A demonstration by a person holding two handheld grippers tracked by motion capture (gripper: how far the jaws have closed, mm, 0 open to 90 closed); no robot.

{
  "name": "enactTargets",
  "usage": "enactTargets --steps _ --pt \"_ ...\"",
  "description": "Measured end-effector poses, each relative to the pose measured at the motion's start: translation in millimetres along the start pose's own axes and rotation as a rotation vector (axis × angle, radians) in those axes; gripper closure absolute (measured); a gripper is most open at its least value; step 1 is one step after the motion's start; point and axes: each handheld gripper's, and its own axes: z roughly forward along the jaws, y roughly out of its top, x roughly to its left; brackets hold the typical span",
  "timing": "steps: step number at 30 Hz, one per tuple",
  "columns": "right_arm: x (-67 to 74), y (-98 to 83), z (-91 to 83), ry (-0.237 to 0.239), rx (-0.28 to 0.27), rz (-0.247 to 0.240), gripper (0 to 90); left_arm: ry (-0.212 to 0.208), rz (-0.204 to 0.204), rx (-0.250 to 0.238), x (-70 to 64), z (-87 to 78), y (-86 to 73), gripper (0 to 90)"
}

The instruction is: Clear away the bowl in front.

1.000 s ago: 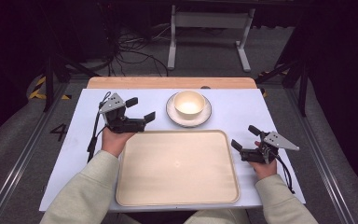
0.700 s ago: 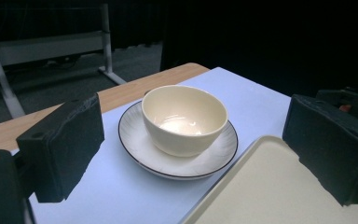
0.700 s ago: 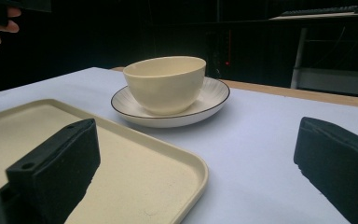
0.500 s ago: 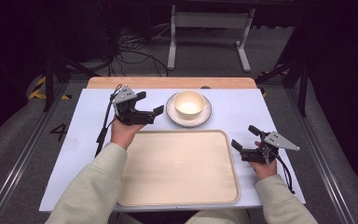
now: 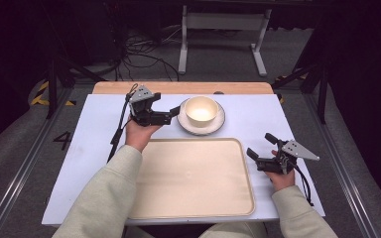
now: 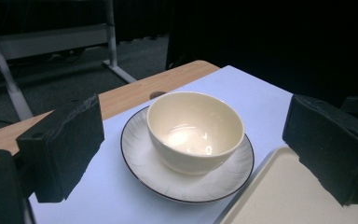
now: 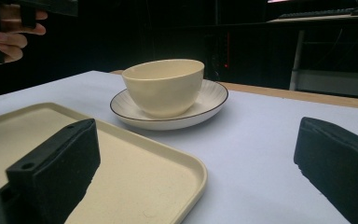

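The left gripper (image 5: 171,112) is hovering released just beside the cream ceramic bowl (image 5: 201,109), which is sitting on a white dark-rimmed saucer (image 5: 217,126) on the white worktop (image 5: 89,148). The right gripper (image 5: 260,146), also released, is resting beside the beige rectangular tray (image 5: 193,178).

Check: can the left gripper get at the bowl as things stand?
Probably yes. The left gripper is open beside the plate, aimed at the bowl, with nothing between its jaws and the bowl.
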Motion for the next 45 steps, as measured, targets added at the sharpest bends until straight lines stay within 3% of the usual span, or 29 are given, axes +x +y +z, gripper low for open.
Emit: enactTargets --steps 6,13,20,24,27,30,35,38,40,45 --pt "-0.5 -0.3 0.1 0.004 0.004 0.022 0.2 0.022 -0.011 -0.016 3.1 6.0 4.4 6.3" --pt "-0.1 -0.2 0.0 0.001 0.003 0.015 0.1 0.037 -0.001 0.008 4.0 16.0 9.5 6.1" --pt "-0.3 -0.3 -0.7 -0.003 -0.004 0.009 0.1 0.082 -0.034 0.057 6.0 32.3 5.9 5.8" --pt "-0.2 -0.5 -0.9 -0.007 -0.010 0.015 0.1 0.106 -0.033 0.097 8.7 39.8 10.8 7.0" --pt "0.0 -0.5 -1.0 -0.009 -0.010 0.016 0.1 0.104 -0.054 0.107 9.0 44.5 12.9 8.2" --pt "-0.1 -0.5 -1.0 -0.011 -0.009 0.020 0.1 0.111 -0.073 0.166 10.6 55.2 15.8 9.5" --pt "0.0 -0.7 -1.2 -0.014 -0.016 0.022 0.1 0.118 -0.089 0.181 12.6 62.2 17.3 12.8" --pt "0.0 -0.8 -1.0 -0.012 -0.017 0.024 0.2 0.127 -0.108 0.233 15.2 71.7 18.2 13.2" --pt "0.2 -0.7 -0.9 -0.013 -0.017 0.027 0.1 0.126 -0.117 0.242 15.9 74.1 18.9 13.7" --pt "-0.1 -0.7 -1.0 -0.009 -0.015 0.030 0.1 0.146 -0.197 0.276 18.4 85.7 15.2 18.5"
